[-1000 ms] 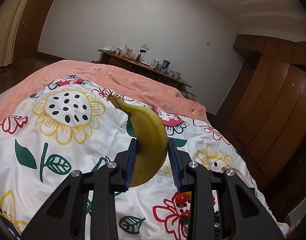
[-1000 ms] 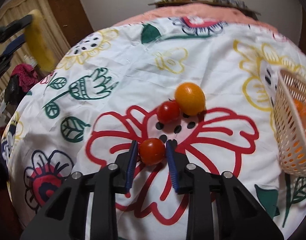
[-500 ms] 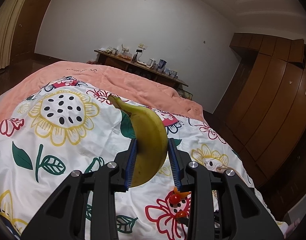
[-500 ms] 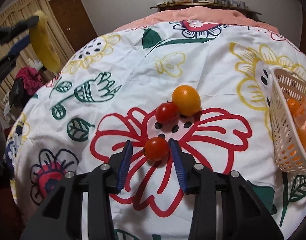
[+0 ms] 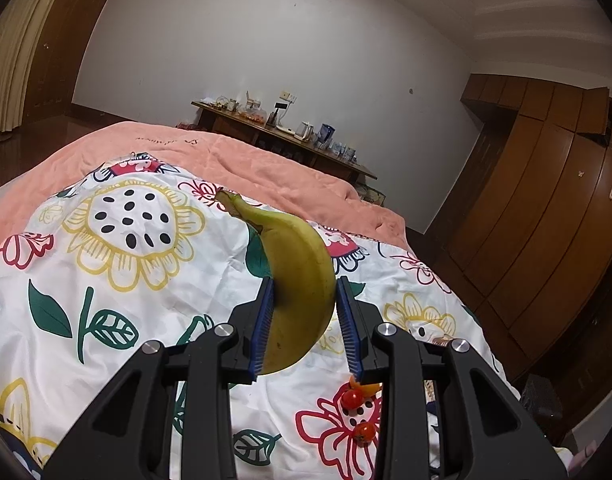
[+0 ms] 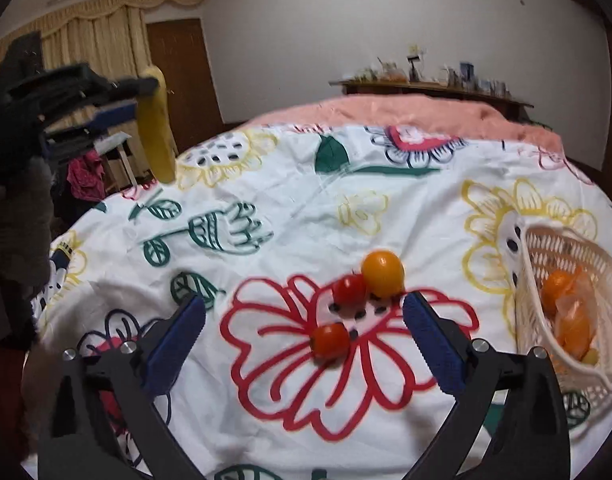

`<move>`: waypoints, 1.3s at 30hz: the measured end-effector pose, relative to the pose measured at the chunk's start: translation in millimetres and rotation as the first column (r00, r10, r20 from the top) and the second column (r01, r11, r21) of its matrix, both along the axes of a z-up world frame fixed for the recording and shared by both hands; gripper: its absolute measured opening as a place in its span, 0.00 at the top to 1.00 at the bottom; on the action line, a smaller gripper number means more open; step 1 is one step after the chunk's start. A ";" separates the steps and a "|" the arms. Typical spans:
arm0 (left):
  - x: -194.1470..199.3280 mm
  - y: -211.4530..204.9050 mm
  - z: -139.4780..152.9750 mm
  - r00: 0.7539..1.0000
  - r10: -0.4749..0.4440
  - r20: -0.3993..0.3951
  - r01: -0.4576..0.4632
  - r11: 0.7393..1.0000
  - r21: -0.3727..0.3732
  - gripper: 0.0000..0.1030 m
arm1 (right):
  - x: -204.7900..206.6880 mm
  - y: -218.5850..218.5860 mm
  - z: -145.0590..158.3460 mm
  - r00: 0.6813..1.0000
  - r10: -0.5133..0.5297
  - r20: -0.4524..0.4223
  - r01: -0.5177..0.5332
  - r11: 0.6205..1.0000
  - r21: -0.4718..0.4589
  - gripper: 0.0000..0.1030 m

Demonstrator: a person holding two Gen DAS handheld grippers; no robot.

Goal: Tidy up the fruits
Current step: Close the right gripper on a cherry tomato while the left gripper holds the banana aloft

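My left gripper is shut on a yellow-green banana, held above the flowered bedspread. The right wrist view shows that banana at upper left, in the left gripper. My right gripper hangs over the bedspread with its jaws opening wide. A red cherry tomato lies loose on the cloth between them, touching neither pad. Just beyond it sit a second red tomato and an orange-yellow fruit. Both tomatoes show low in the left wrist view.
A cream plastic basket with orange fruit inside stands on the bed at the right. A salmon blanket covers the far end of the bed. Behind it is a cluttered wooden table; wooden wardrobes line the right wall.
The right gripper let go of the red tomato, opened wide and drew up and back; the tomato stays on the cloth. The left gripper holds the banana with hardly any movement.
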State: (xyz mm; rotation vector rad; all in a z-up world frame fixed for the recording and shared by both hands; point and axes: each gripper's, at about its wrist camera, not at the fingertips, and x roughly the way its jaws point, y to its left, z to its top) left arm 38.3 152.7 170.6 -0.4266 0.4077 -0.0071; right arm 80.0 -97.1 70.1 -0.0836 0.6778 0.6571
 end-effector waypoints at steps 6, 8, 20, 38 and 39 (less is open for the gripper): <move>-1.1 -4.4 4.0 1.000 -0.014 0.011 0.014 1.000 0.005 0.69 | 8.7 -1.1 -10.8 0.992 -0.021 -0.122 0.015 0.999 -0.052 0.05; -0.4 -3.8 2.7 1.000 -0.013 0.007 0.013 1.000 0.002 0.69 | 16.3 -2.2 -18.5 0.977 -0.016 -0.214 0.007 0.999 -0.042 0.05; -1.9 6.9 -5.5 1.000 0.006 -0.002 -0.006 1.000 -0.019 0.69 | 38.9 8.8 -40.7 0.949 -0.080 -0.305 0.038 0.989 -0.140 0.59; -3.6 9.1 -7.5 1.000 0.014 -0.002 -0.014 0.999 -0.028 0.69 | 56.4 23.5 -51.7 0.950 -0.085 -0.299 0.024 0.979 -0.201 0.71; -3.2 9.2 -8.2 1.000 0.015 -0.004 -0.015 0.999 -0.030 0.69 | 56.0 23.3 -51.4 0.951 -0.084 -0.298 0.024 0.980 -0.199 0.71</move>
